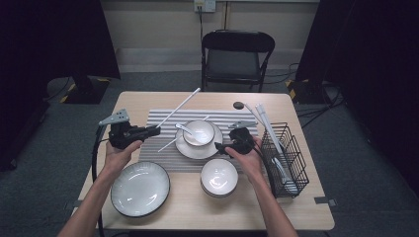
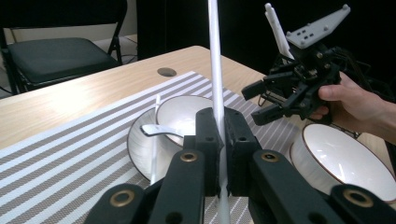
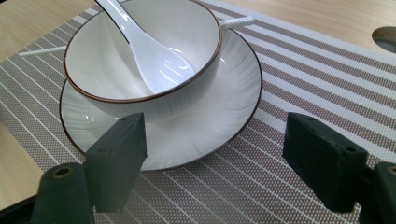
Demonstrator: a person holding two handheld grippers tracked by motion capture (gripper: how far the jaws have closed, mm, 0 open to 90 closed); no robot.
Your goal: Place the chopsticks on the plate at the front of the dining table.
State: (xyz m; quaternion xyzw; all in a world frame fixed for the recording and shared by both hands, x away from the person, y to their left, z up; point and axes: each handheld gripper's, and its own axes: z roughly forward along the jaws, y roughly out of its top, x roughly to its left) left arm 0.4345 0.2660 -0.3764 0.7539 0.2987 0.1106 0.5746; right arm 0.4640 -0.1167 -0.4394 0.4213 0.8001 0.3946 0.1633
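My left gripper (image 1: 157,131) (image 2: 221,126) is shut on a long white chopstick (image 1: 180,107) (image 2: 215,56), which slants up and away over the striped placemat (image 1: 158,118). A second chopstick (image 1: 168,144) (image 2: 155,140) lies on the mat with one end under the saucer (image 1: 190,150) (image 3: 233,93). On the saucer stands a white bowl (image 1: 200,132) (image 3: 107,60) with a white spoon (image 1: 184,128) (image 3: 149,56) in it. My right gripper (image 1: 219,148) (image 3: 219,149) is open just right of the saucer, low over its rim, gripping nothing.
An empty bowl (image 1: 219,177) sits near my right hand and a wide plate (image 1: 140,188) at the front left. A black wire basket (image 1: 286,158) with white utensils stands at the right edge. A folding chair (image 1: 237,54) is behind the table.
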